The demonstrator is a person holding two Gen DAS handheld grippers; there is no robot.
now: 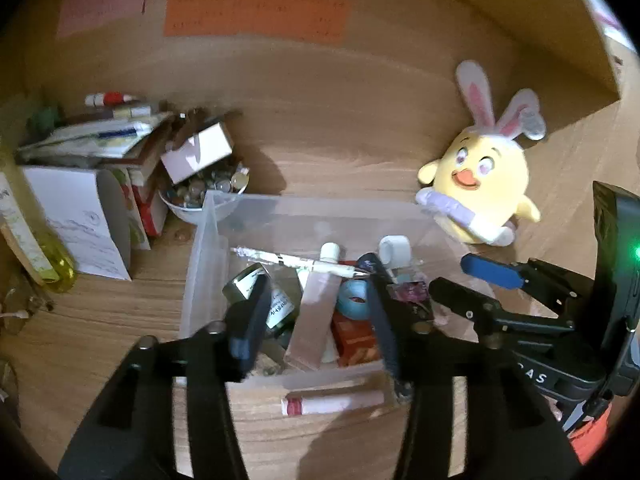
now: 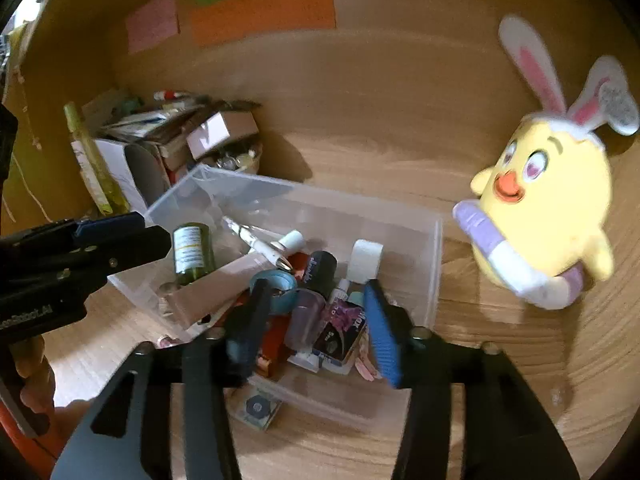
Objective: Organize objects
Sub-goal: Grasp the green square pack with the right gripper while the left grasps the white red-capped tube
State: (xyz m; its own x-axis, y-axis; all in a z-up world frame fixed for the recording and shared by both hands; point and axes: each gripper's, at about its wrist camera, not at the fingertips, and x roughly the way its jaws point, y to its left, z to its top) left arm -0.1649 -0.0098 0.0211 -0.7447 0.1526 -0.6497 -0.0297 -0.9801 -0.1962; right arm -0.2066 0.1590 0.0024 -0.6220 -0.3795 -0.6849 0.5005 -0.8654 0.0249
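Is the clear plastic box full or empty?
Roughly full. The clear plastic box holds a heap of small things: a green bottle, a white pen, tubes and packets.

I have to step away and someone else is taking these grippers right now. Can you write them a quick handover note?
Left gripper: open, empty, over the clear plastic bin.
Right gripper: open, empty, over the same bin.
Done: bin holds a green glass bottle, pink tube, white pen, teal tape roll and small boxes.
Left: a pink-capped tube lies on the wooden table before the bin; a small square compact too. Yellow plush chick with bunny ears stands right of the bin.
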